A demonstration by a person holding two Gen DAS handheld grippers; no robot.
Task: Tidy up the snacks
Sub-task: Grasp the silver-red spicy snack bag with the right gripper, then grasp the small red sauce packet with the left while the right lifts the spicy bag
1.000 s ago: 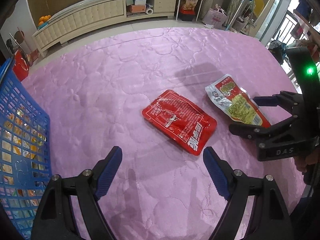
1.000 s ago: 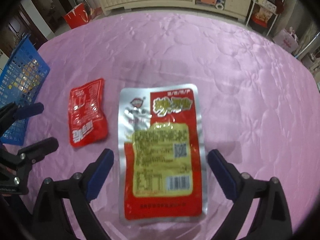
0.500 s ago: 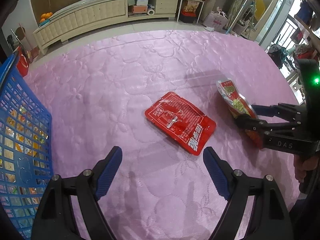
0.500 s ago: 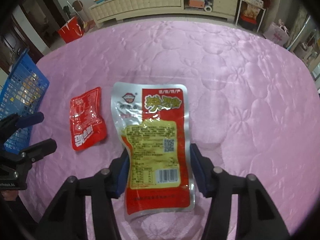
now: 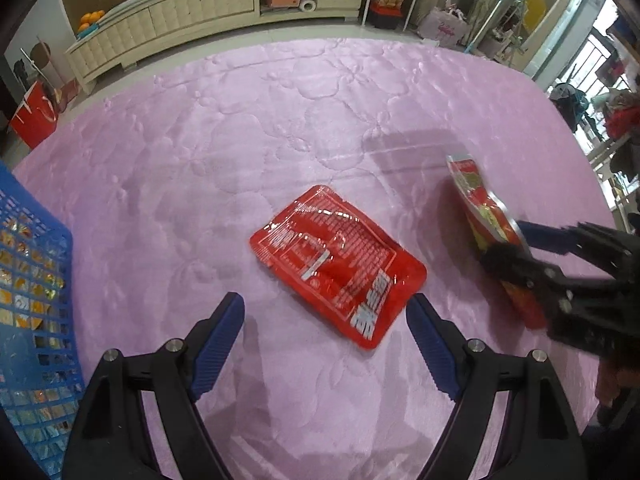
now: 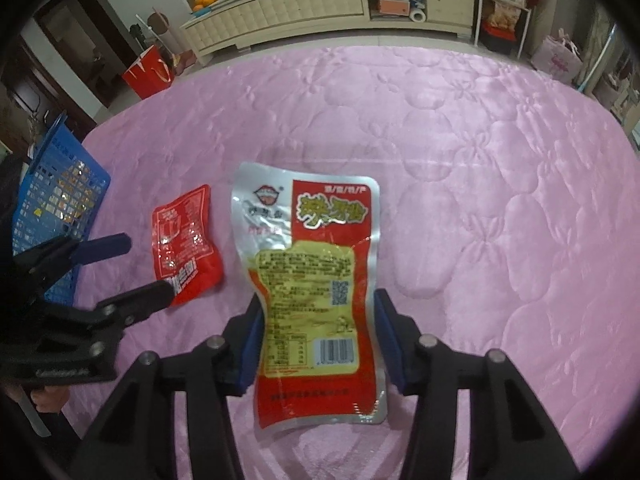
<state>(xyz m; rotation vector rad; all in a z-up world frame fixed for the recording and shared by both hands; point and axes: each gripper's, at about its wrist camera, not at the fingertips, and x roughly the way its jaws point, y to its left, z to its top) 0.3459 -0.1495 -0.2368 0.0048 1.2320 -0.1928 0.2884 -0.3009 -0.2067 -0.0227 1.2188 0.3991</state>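
A small red snack packet (image 5: 339, 258) lies flat on the pink quilted cover, just ahead of my open, empty left gripper (image 5: 326, 314). It also shows in the right wrist view (image 6: 185, 245). My right gripper (image 6: 318, 314) is shut on a silver, red and yellow snack pouch (image 6: 310, 264), pinching its waist and holding it lifted off the cover. In the left wrist view that pouch (image 5: 480, 204) is seen edge-on at the right, in the right gripper (image 5: 514, 246). A blue plastic basket (image 5: 30, 292) stands at the left edge, also seen in the right wrist view (image 6: 54, 204).
The pink quilted cover (image 5: 248, 140) spans both views. Beyond it stand a long cream cabinet (image 5: 192, 8), a red bag (image 6: 149, 72) on the floor and shelves with boxes (image 6: 502, 4). The left gripper (image 6: 132, 272) reaches in from the left of the right wrist view.
My right gripper closed on the silver-red pouch and lifted it off the cover. My left gripper stayed open and moved closer to the red packet.
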